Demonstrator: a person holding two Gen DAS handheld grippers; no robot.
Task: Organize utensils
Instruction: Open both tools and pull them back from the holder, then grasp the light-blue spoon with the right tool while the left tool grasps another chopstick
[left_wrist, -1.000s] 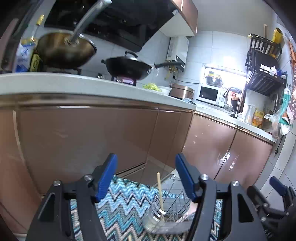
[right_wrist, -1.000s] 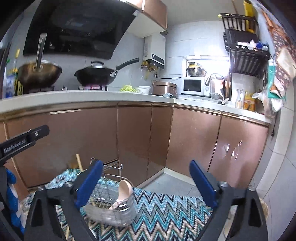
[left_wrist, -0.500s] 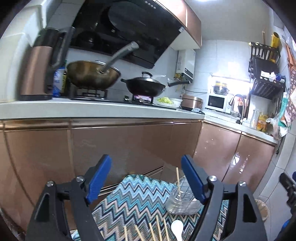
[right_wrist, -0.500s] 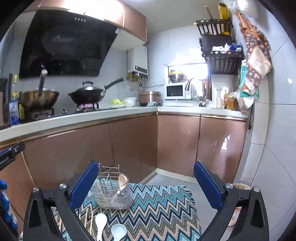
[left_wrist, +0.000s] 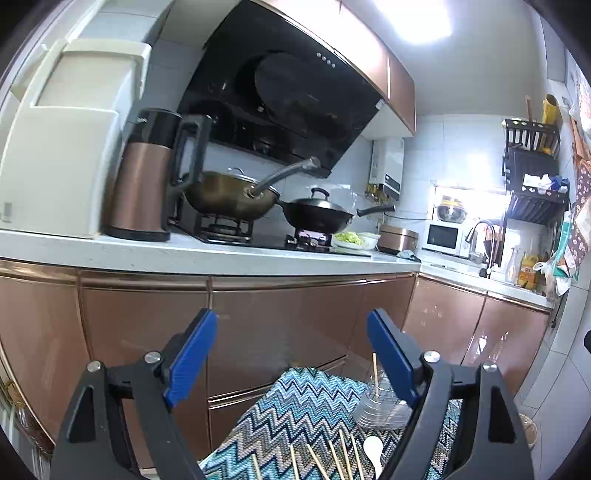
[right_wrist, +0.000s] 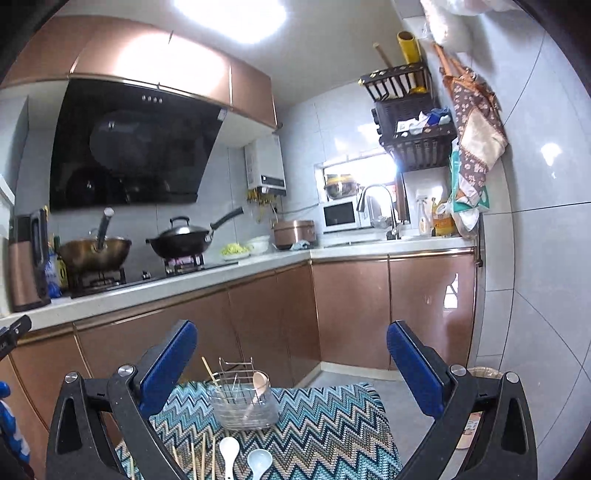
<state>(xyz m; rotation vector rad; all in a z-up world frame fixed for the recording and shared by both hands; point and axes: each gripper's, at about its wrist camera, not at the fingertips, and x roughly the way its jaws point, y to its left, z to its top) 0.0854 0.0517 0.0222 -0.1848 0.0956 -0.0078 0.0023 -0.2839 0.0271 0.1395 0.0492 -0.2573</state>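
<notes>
A clear utensil holder (right_wrist: 242, 404) with a wire rack stands on a zigzag-patterned cloth (right_wrist: 325, 428); a wooden spoon (right_wrist: 259, 382) and a chopstick (right_wrist: 208, 369) stick up from it. In front of it lie two white spoons (right_wrist: 228, 452) and several chopsticks (right_wrist: 201, 456). My right gripper (right_wrist: 291, 363) hangs open and empty, held level well back from the holder. In the left wrist view the holder (left_wrist: 380, 404), chopsticks (left_wrist: 332, 459) and a white spoon (left_wrist: 372, 448) sit low right. My left gripper (left_wrist: 291, 354) is empty, its jaws still opening.
Copper-brown cabinet fronts (right_wrist: 351, 314) run under a white countertop (left_wrist: 221, 254) with a kettle (left_wrist: 144, 184), two woks (left_wrist: 317, 216) on the hob, a microwave (right_wrist: 340, 216) and a sink tap (right_wrist: 373, 203). A bin (right_wrist: 476, 406) stands on the floor tiles at right.
Both grippers have pulled back and risen away from the holder, which now looks smaller. The spoons and chopstick stay in it. The left jaws stand wider than before.
</notes>
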